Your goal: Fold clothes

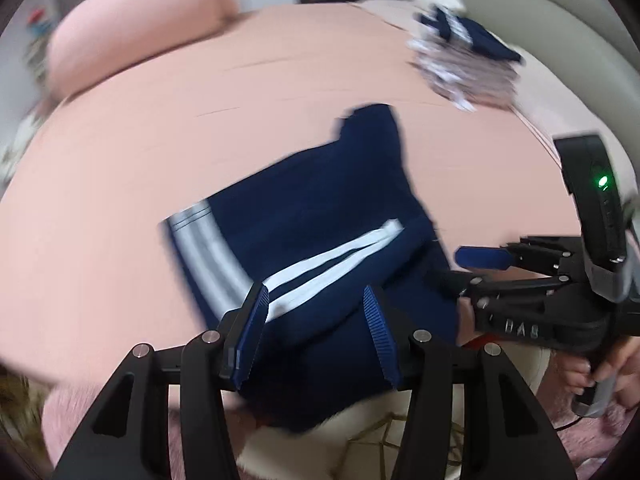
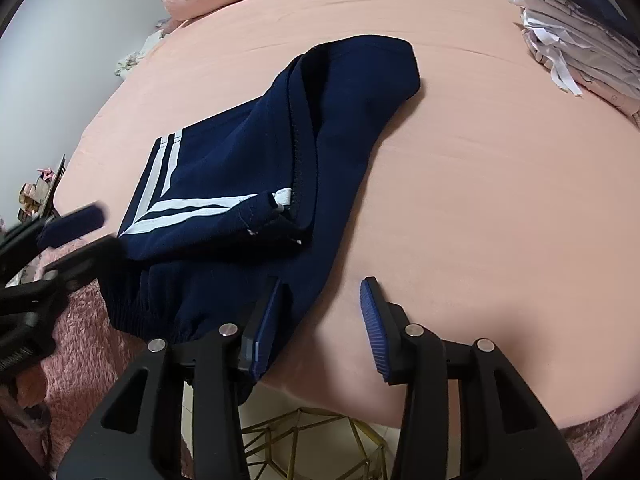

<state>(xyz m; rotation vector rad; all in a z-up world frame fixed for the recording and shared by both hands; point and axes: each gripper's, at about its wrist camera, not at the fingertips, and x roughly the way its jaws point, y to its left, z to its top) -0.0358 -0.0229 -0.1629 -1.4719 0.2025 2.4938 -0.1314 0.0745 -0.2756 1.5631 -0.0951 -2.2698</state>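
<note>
I am looking at the navy blue track trousers with twin white side stripes (image 2: 248,152), lying partly folded on the pink bed sheet (image 2: 480,184), near the bed's front edge. One layer is doubled over the rest, so the stripes are meeting at an angle near the left corner, and the elastic waistband is hanging slightly over the front edge of the bed.

My left gripper (image 1: 316,320) is hovering over the near part of the trousers with its blue-padded fingers (image 1: 256,316) standing apart; cloth is showing between them, but the pads are not pressing on it. That view is blurred.

My right gripper (image 2: 320,312) is sitting at the trousers' right edge, its fingers (image 2: 374,320) parted to a middling gap. The left one is lying against the navy cloth, the right one is over bare sheet, and nothing is being pinched. In the left wrist view, the same gripper (image 1: 472,268) is coming in from the right, carried by a hand (image 1: 600,372) on its handle.

Further back, a stack of folded pale and navy striped clothes (image 2: 568,40) is resting near the far right of the bed, and a plump pink pillow (image 1: 136,28) is lying at the far left. Below the bed edge, a fluffy pink rug (image 2: 84,332) is showing.
</note>
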